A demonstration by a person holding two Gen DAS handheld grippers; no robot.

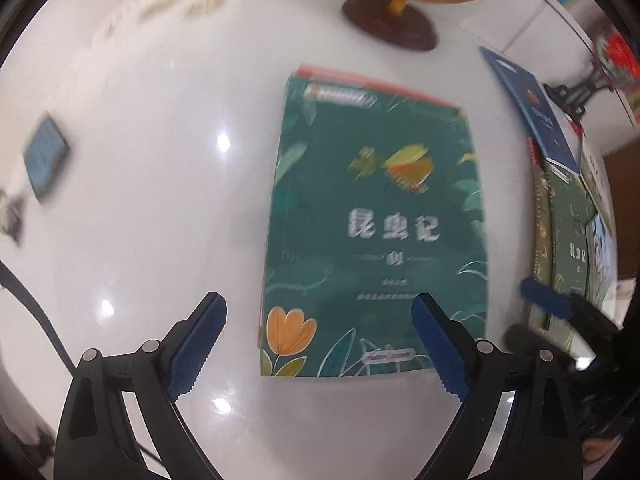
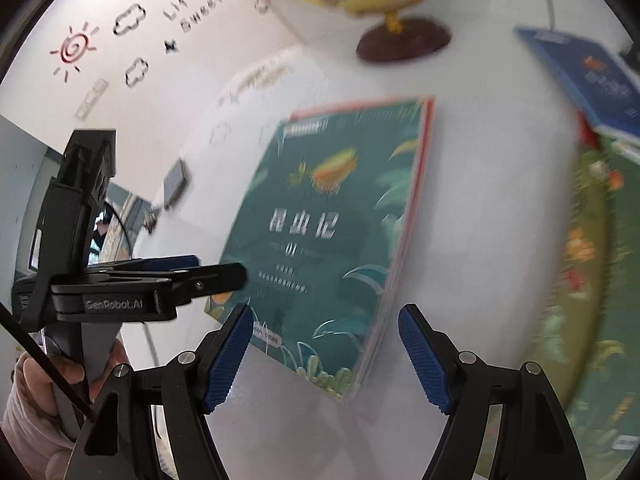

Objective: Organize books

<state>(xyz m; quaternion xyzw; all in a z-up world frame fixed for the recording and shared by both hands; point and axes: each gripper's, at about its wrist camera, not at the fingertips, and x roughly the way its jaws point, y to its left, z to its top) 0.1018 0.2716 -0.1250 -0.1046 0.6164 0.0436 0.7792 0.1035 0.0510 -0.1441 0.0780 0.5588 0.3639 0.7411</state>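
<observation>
A green book with a flower and insect cover (image 1: 372,220) (image 2: 328,220) lies flat on the white table (image 1: 160,200), on top of a red-edged book (image 1: 360,80). My left gripper (image 1: 320,300) hovers above the green book's near edge, open, its blue pads holding nothing. My right gripper (image 2: 326,314) is open too, above the book's near right corner, and grips nothing. In the right wrist view the left gripper (image 2: 216,270) shows side-on at the left, held by a hand (image 2: 36,392). One blue finger (image 1: 544,300) of the right gripper shows at the right of the left wrist view.
A blue book (image 1: 532,108) (image 2: 592,80) lies on more green books (image 1: 568,248) (image 2: 592,280) at the right. A yellow globe on a dark wooden base (image 1: 390,28) (image 2: 402,40) stands behind the stack. A small dark flat object (image 1: 46,156) (image 2: 176,180) lies far left.
</observation>
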